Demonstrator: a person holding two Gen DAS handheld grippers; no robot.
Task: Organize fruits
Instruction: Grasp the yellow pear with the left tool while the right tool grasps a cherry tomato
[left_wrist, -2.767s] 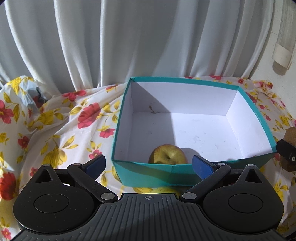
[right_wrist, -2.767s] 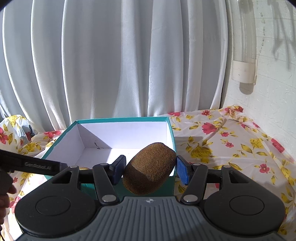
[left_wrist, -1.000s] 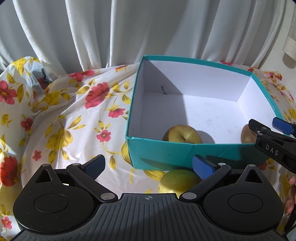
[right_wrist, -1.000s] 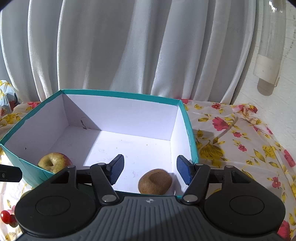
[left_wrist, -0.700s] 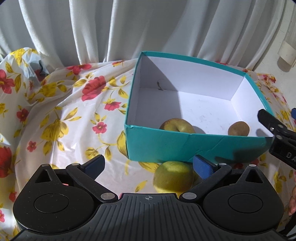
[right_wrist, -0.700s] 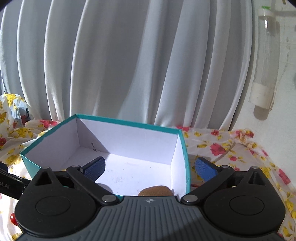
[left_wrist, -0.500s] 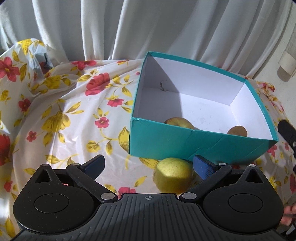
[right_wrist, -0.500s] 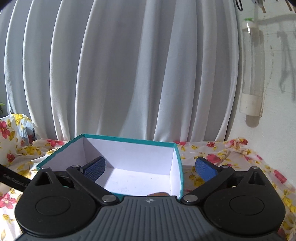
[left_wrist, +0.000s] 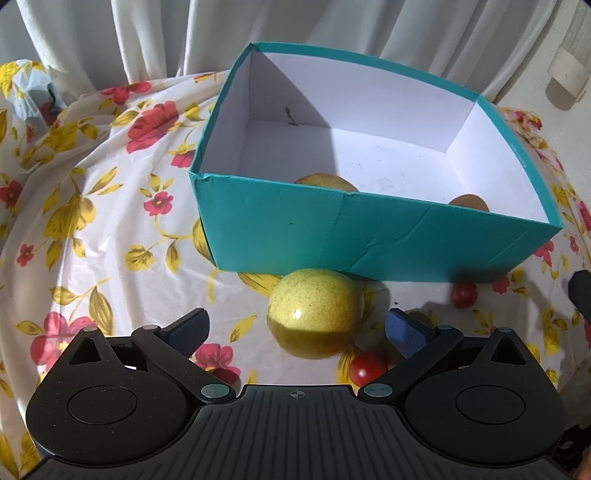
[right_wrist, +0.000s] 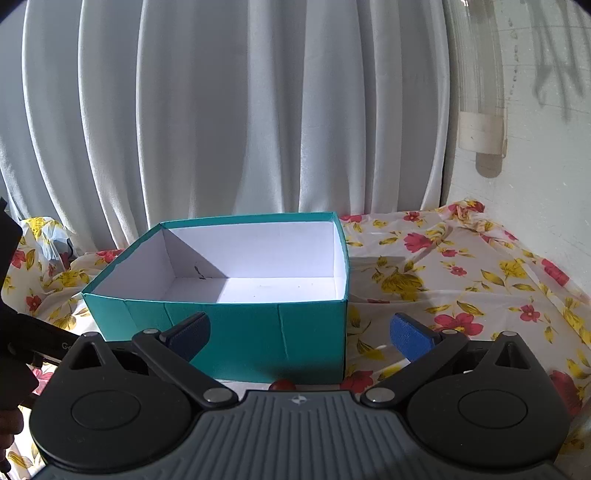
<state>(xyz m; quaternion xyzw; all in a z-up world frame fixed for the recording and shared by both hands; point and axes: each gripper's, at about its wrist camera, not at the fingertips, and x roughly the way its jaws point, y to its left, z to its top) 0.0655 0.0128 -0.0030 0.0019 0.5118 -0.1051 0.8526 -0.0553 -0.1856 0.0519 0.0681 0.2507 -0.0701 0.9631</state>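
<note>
A teal box (left_wrist: 369, 236) with a white inside stands on the flowered cloth; it also shows in the right wrist view (right_wrist: 258, 332). Inside it, an apple (left_wrist: 325, 181) and a brown kiwi (left_wrist: 467, 202) peek over the near wall. A yellow-green apple (left_wrist: 314, 314) lies on the cloth just in front of the box, between the open fingers of my left gripper (left_wrist: 295, 328). Two cherry tomatoes (left_wrist: 367, 371) (left_wrist: 464, 294) lie near it. My right gripper (right_wrist: 299, 332) is open and empty, in front of the box; a tomato (right_wrist: 282, 384) sits just below it.
White curtains (right_wrist: 221, 110) hang behind the table. A white wall with a clear tube (right_wrist: 480, 92) is at the right. The flowered cloth (right_wrist: 461, 280) covers the table; a crumpled bundle of it (left_wrist: 26, 92) lies at the back left.
My left gripper has pulled back and lowered around the yellow-green apple outside the box. My right gripper let the kiwi go in the box, opened wide and withdrew in front of it.
</note>
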